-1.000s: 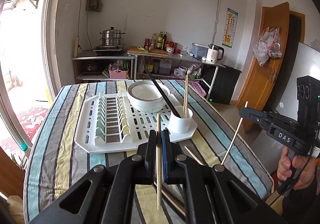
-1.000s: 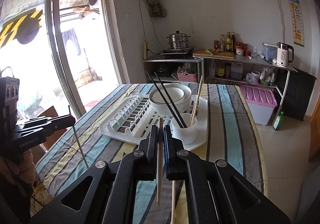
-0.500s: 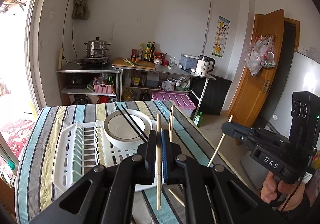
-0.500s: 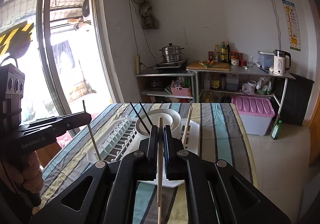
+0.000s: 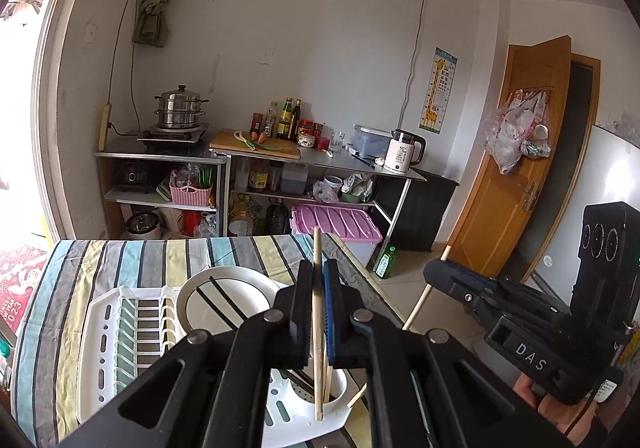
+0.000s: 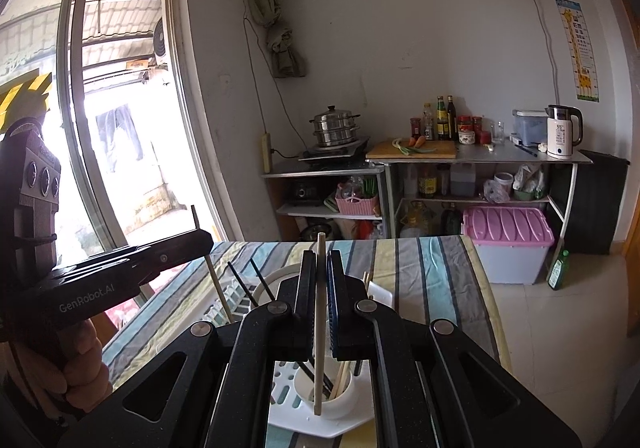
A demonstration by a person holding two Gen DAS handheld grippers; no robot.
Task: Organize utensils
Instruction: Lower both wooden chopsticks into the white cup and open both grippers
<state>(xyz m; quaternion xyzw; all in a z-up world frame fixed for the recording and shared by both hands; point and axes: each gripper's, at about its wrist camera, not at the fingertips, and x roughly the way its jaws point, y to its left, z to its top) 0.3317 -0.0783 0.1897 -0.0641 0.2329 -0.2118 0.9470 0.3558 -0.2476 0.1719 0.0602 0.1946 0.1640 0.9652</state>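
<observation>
Left claw (image 5: 318, 308) clamped on 1 upright wooden chopstick (image 5: 317, 328), held above the white utensil cup (image 5: 320, 394) on the drying rack (image 5: 120, 332). Right claw (image 6: 320, 304) likewise closed on a pale chopstick (image 6: 319, 320) above the same cup, which holds black and wooden chopsticks. Striped bench (image 5: 132, 260) below.

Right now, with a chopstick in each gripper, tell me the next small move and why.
Probably lower the left gripper so its chopstick drops into the white cup. Its tip hangs at the cup's rim, beside chopsticks already standing there. The right gripper holds its chopstick above the same cup, so go one at a time.
</observation>
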